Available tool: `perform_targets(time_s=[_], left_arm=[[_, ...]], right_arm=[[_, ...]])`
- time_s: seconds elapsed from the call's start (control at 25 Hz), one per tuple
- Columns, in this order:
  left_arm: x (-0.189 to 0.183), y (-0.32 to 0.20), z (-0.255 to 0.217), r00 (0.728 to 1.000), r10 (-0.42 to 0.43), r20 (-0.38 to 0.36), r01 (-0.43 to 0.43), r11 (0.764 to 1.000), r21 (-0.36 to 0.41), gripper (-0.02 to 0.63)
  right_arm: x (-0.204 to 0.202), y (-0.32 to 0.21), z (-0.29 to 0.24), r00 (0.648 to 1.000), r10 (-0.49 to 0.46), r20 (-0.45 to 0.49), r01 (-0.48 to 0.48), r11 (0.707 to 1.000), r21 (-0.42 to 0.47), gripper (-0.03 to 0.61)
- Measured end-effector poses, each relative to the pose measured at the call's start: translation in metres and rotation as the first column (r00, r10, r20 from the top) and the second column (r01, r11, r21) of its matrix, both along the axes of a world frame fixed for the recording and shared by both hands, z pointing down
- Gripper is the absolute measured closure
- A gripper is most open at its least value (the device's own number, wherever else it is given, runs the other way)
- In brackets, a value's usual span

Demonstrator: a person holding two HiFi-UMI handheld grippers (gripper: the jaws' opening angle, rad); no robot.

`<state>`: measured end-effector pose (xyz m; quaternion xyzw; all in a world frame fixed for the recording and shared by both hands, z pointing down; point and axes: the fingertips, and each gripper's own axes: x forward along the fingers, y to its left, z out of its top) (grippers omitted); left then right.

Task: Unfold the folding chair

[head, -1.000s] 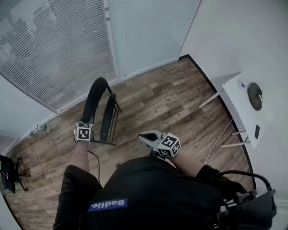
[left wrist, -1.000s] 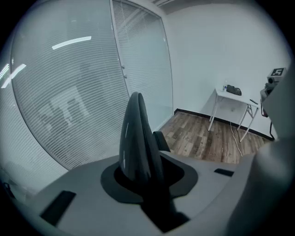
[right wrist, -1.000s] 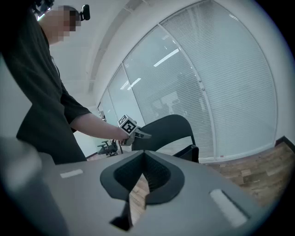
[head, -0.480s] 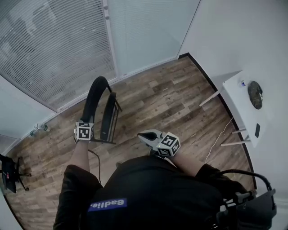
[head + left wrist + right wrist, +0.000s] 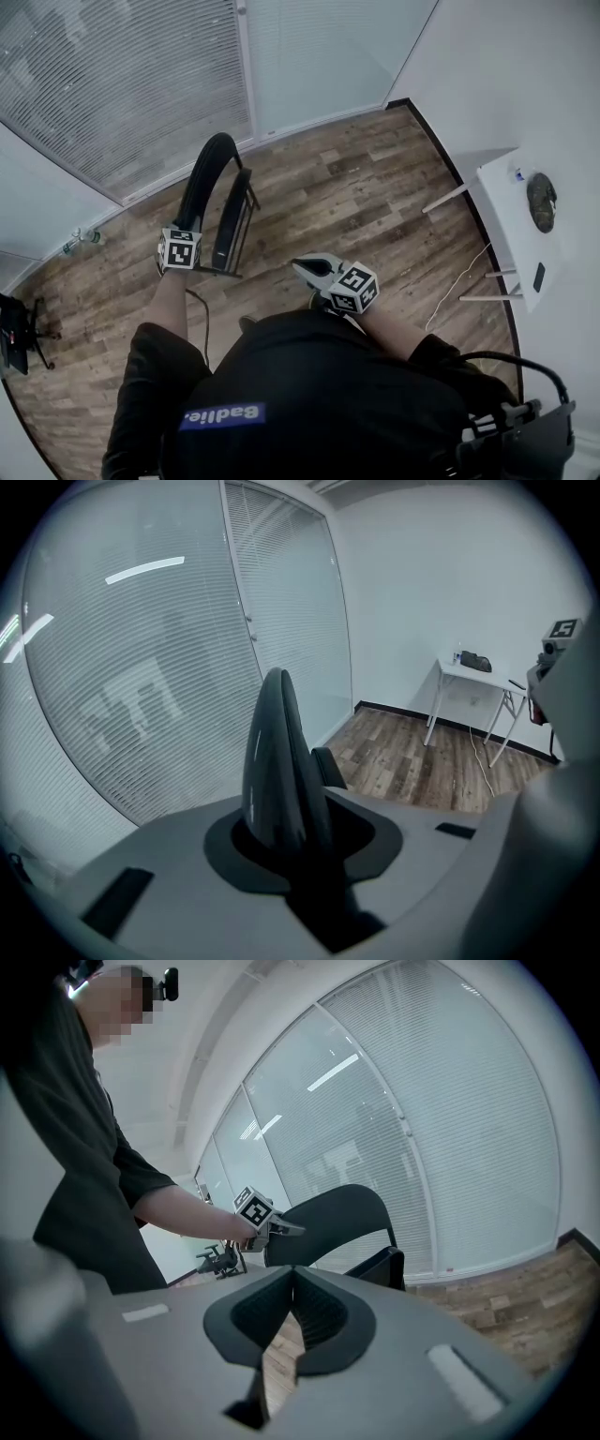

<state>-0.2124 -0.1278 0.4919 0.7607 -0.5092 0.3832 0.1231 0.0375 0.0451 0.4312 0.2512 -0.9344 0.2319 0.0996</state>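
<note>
Gripping the folding chair by the edge of its black backrest, the left claw has its jaws clamped on it; the chair stands folded on the wooden floor ahead of that claw, before the window blinds. Empty, the right claw has its jaws pressed together, apart from the chair at its left, with a white surface well off to its right
</note>
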Motion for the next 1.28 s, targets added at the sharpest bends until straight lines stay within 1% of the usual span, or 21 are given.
perform_targets(time_s=[0.12,0.24,0.28,0.6,0.8,0.96,1.16,1.28], left_arm=[[0.003,0.002,0.001,1.0,0.003,0.004,-0.003,1.0,-0.003,0.526],[0.006,-0.004,-0.002,1.0,0.026,0.006,-0.026,0.999,0.039,0.526],[0.005,-0.004,-0.001,1.0,0.025,0.006,-0.025,0.999,0.04,0.526],[0.001,0.0,0.001,1.0,0.013,0.009,-0.013,1.0,0.019,0.526],[0.0,-0.006,0.0,1.0,0.031,0.004,-0.031,0.999,0.043,0.526],[-0.001,-0.005,0.004,1.0,0.021,-0.001,-0.021,1.0,0.016,0.526],[-0.004,0.0,0.005,1.0,0.017,-0.005,-0.017,1.0,0.022,0.526],[-0.006,-0.005,0.008,1.0,0.015,-0.004,-0.015,1.0,0.016,0.526]], right_arm=[[-0.001,0.0,0.007,1.0,-0.001,-0.002,0.001,1.0,-0.011,0.575],[-0.005,-0.002,0.015,1.0,-0.002,-0.005,0.002,1.0,-0.028,0.575],[-0.007,-0.003,0.018,1.0,-0.004,-0.006,0.004,0.999,-0.035,0.574],[-0.027,-0.018,0.035,1.0,-0.028,0.004,0.028,0.997,-0.069,0.572],[-0.05,-0.034,0.049,0.999,-0.053,0.011,0.054,0.993,-0.103,0.571],[-0.075,-0.05,0.058,0.997,-0.081,0.014,0.082,0.989,-0.122,0.571],[-0.107,-0.059,0.076,0.993,-0.122,0.0,0.121,0.981,-0.151,0.566],[-0.123,-0.072,0.093,0.991,-0.136,-0.002,0.133,0.972,-0.196,0.554]])
